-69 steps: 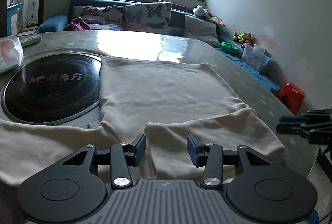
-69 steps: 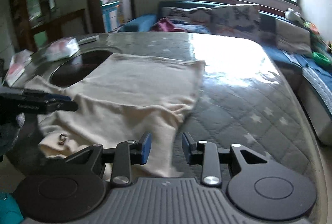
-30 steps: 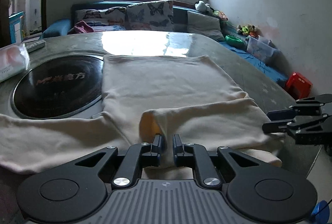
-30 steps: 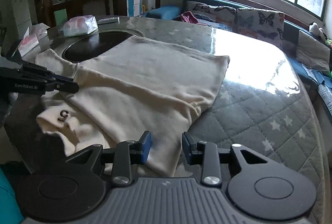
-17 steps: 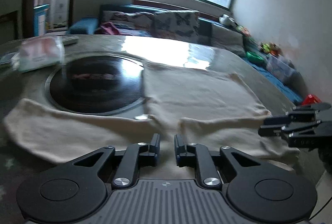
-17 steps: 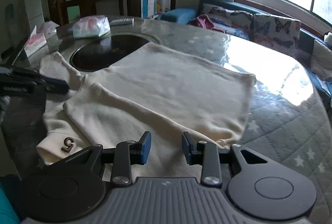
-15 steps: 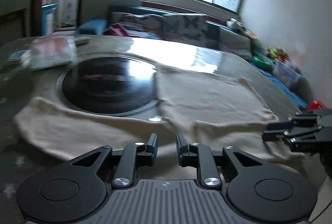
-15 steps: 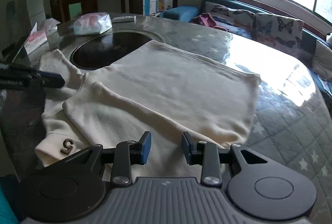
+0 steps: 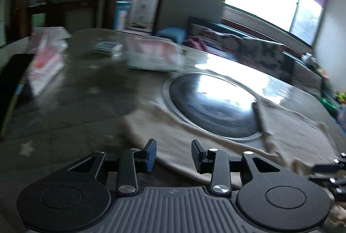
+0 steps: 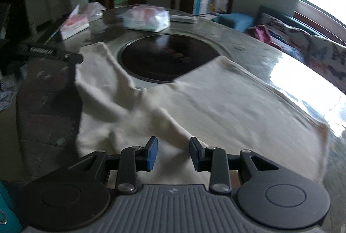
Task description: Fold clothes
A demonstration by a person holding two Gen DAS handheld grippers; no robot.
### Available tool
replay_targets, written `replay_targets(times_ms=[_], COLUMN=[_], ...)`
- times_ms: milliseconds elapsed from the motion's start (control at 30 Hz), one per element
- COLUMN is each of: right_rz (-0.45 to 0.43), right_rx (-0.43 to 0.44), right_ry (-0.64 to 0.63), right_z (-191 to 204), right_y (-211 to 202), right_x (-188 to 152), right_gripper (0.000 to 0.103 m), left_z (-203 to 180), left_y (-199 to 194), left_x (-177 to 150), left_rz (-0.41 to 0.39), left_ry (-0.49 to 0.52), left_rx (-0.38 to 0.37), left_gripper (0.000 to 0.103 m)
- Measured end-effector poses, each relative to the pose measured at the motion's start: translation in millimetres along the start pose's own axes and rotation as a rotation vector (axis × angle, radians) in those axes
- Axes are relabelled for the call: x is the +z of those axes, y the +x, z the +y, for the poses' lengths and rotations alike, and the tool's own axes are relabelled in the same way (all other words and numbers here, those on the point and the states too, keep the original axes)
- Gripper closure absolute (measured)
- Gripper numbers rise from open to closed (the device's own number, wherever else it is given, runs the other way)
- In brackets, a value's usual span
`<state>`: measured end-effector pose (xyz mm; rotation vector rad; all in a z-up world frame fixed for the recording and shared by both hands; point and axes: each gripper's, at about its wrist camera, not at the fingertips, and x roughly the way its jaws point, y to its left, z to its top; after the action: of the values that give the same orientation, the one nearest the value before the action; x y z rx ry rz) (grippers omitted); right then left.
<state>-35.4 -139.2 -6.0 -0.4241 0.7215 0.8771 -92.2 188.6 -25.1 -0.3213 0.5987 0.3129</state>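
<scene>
Having let go of the folded sleeve, the left tool [image 9: 173,154] swings toward nine o'clock, jaws widening over the cream garment's [image 10: 227,107] outstretched sleeve, while the right tool [image 10: 173,154] hovers spread and empty.

Round table [image 10: 248,47] with dark inset disc [image 10: 168,58], cream garment [image 10: 216,107], tissue packs [image 10: 147,20].

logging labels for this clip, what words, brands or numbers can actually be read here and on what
None can be read.
Black disc set in the table: reddish print, blurred.
Left gripper, seen from the right wrist: pale lettering along its side, too small.
Tissue packs: print smeared in both views.
Cream garment: no mark in view.
</scene>
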Motion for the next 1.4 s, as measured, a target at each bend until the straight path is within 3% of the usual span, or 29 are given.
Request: replay_targets(times_ms=[167, 433, 500, 533, 600, 800, 1033, 1167, 1400], right_rz=[-0.008, -0.027, -0.031, -0.032, -0.039, -0.071, -0.107, -0.121, -0.137], right_rx=[0.020, -0.023, -0.032, -0.037, -0.046, -0.083, -0.128, -0.152, -0.183], right_ry=[-0.035, -0.015, -0.007, -0.003, 0.010, 0.085, 0.171, 0.210, 0.276], right_z=[10.0, 1.0, -0.9, -1.6, -3.4, -15.8, -32.0, -40.6, -56.1], right_y=[2.6, -19.5, -25.3, -28.1, -34.6, -53.7, -74.5, -84.6, -96.5], right_x=[7.7, 5.5, 2.0, 0.1, -4.2, -18.6, -41.4, -53.9, -72.1], right_gripper=[0.071, 0.071, 0.071, 0.071, 0.071, 0.071, 0.071, 0.071, 0.071], left_z=[19.5, 22.3, 22.1, 22.6, 22.9, -12.0, -92.8, -140.6, -206.6], left_y=[9.9, 23.9, 26.9, 28.5, 27.1, -3.2, -48.7, -70.3, -85.7], left_x=[8.2, 12.3, 12.6, 13.0, 15.5, 42.5, 66.6, 65.3, 34.6], left_rz=[0.003, 0.021, 0.015, 0.014, 0.006, -0.103, -0.185, -0.190, -0.131], left_ry=[-0.064, -0.099, -0.097, -0.100, -0.122, -0.095, 0.001, 0.067, 0.152], left_rx=[0.073, 0.089, 0.100, 0.104, 0.090, -0.068, -0.341, -0.480, -0.644], left_gripper=[0.063, 0.067, 0.077, 0.089, 0.095, 0.098, 0.098, 0.098, 0.098])
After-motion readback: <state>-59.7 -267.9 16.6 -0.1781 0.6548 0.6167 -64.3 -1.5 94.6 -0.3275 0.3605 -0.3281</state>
